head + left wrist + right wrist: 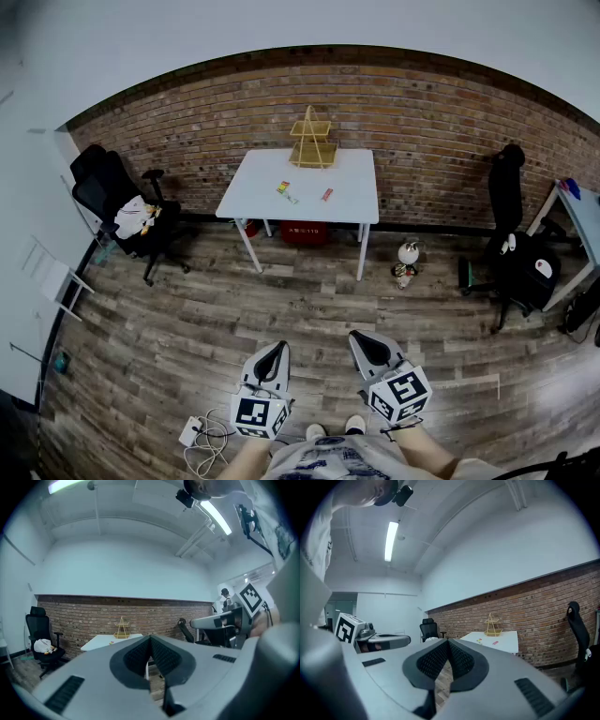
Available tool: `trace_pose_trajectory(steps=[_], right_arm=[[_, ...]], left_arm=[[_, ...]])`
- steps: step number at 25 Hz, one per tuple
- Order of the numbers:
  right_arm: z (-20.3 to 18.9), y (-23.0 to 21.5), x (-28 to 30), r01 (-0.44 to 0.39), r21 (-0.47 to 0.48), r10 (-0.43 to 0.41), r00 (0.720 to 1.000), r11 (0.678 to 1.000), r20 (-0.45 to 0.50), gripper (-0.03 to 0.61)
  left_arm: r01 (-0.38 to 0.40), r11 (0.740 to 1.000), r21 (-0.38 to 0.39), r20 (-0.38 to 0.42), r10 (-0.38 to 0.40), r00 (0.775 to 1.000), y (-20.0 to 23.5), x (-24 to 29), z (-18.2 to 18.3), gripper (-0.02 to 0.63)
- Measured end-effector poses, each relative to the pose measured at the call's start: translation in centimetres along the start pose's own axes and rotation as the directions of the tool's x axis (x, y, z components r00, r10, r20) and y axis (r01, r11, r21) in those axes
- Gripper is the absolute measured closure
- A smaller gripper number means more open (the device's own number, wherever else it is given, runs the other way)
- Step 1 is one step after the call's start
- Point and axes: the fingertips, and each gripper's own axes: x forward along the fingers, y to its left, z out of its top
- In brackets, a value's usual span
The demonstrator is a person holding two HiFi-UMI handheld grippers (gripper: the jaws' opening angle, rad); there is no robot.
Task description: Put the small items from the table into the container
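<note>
Both claws are held level and low in front of the person. The left claw (277, 352) has its jaws pressed together with nothing between them, and the right claw (367, 345), just beside it, is closed and empty in the same way. Below and to the left of the left claw, a white power strip (191, 430) and its loose cable lie on the wooden floor (309, 300).

Well ahead of both claws, across a stretch of open floor, stands the white table (342, 178). The small items (286, 190) lie on its middle, well apart from either claw, and another small red piece (326, 195) lies a little to their right. Past them, at the table's far edge against the brick wall (422, 131), stands the container (311, 145), a gold wire tiered stand.

The task looks not yet begun. The cable by the feet could catch a step on the walk forward. The items look flat, so jaws closing on them may skid off the tabletop. The wire stand looks light, and a nudge from a claw could tip it.
</note>
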Motion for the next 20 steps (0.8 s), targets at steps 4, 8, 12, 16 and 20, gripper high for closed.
trace_pose_trajectory(steps=[4,8,12,16,20], right_arm=[[-0.2,0.9,0.0,0.005,0.014,-0.005,1.000,1.000,0.004,0.558],[-0.3,0.8,-0.1,0.010,0.023,-0.010,1.000,1.000,0.004,0.558],[-0.3,-0.5,-0.4,0.017,0.039,-0.018,1.000,0.999,0.005,0.558],[-0.2,-2.2,-1.1,0.013,0.048,-0.013,1.000,0.999,0.004,0.558],[-0.1,-4.2,-1.5,-0.007,0.042,0.007,1.000,0.999,0.003,0.558]], left_arm=[[0.016,1.000,0.014,-0.003,-0.016,1.000,0.0,-0.7,0.1,0.566],[0.023,1.000,-0.001,-0.008,-0.023,1.000,0.0,-0.4,-0.1,0.566],[0.033,0.999,-0.013,-0.011,-0.033,0.999,-0.7,0.7,-0.2,0.566],[0.036,0.999,-0.008,-0.011,-0.036,0.999,-2.1,2.2,0.0,0.566],[0.022,1.000,-0.011,-0.007,-0.022,1.000,-3.2,4.0,0.2,0.568]])
